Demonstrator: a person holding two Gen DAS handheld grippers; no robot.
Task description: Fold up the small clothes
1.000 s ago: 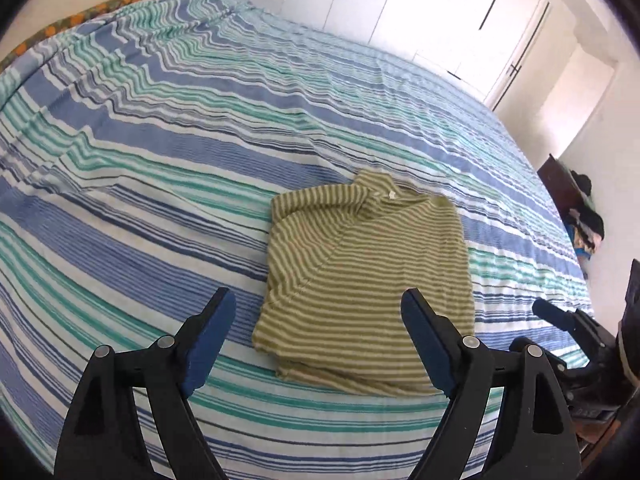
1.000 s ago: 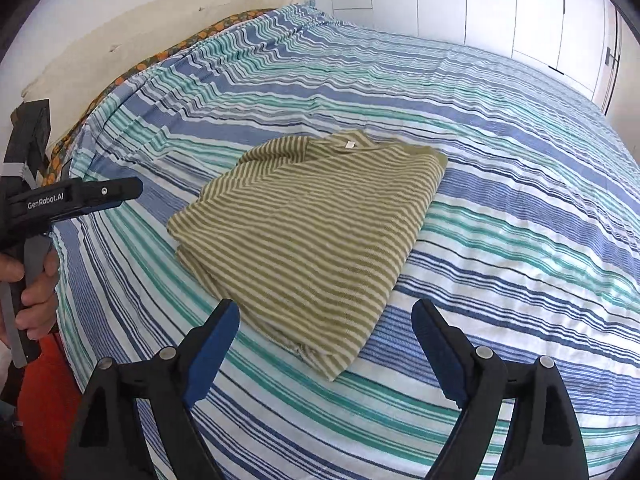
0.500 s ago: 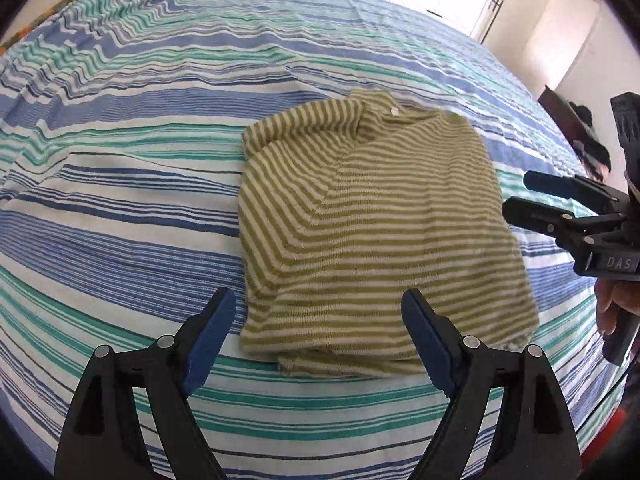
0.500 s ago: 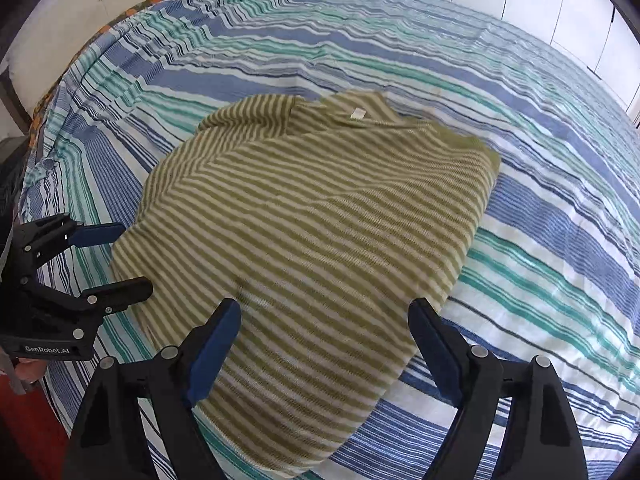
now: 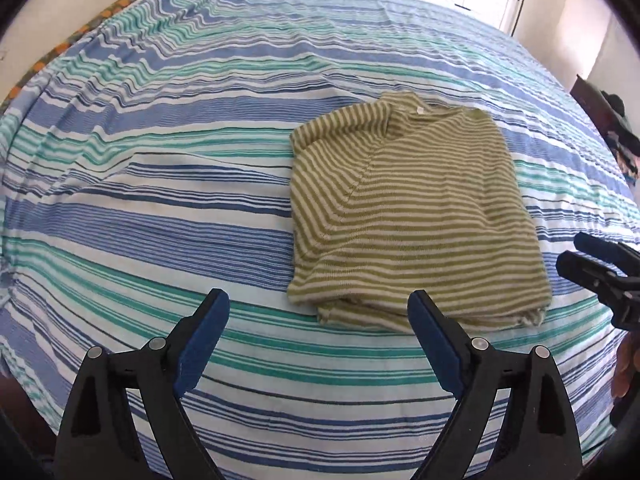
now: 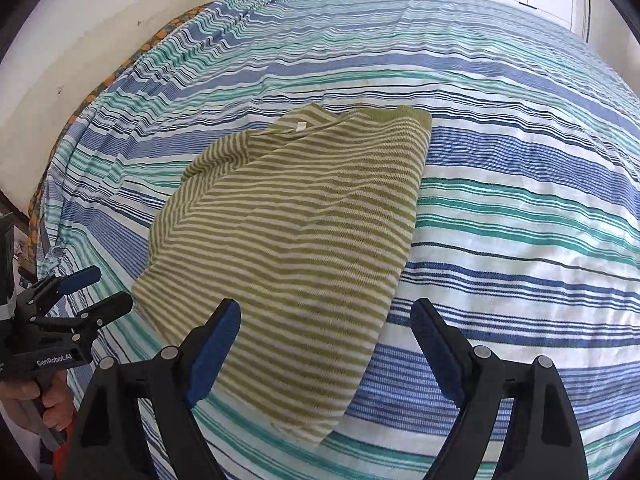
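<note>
Left wrist view: my left gripper (image 5: 318, 316) hangs over the striped bedsheet (image 5: 168, 208), blue pads spread wide with nothing between them, and those jaws have just been opening a little further. The folded green-and-white striped shirt (image 5: 412, 216) lies flat on the sheet, just beyond my right-hand pad (image 5: 430, 344), whose tip overlaps the shirt's near hem in this view; whether it touches I cannot tell. The collar with its small white label points away from me. To the right of the shirt, my right gripper (image 5: 600, 266) pokes in from the edge, close by the shirt's near right corner.

Right wrist view: my right gripper (image 6: 326, 332) is spread wide too, pinching nothing. Here the shirt (image 6: 304, 232) runs toward me at a slant, and its near hem reaches down between my two pads, with the left pad (image 6: 216, 344) in front of the cloth. Left of the shirt, beside its near left corner, my left gripper (image 6: 80, 292) shows with its fingers apart, a hand (image 6: 40, 396) wrapped round its handle.
</note>
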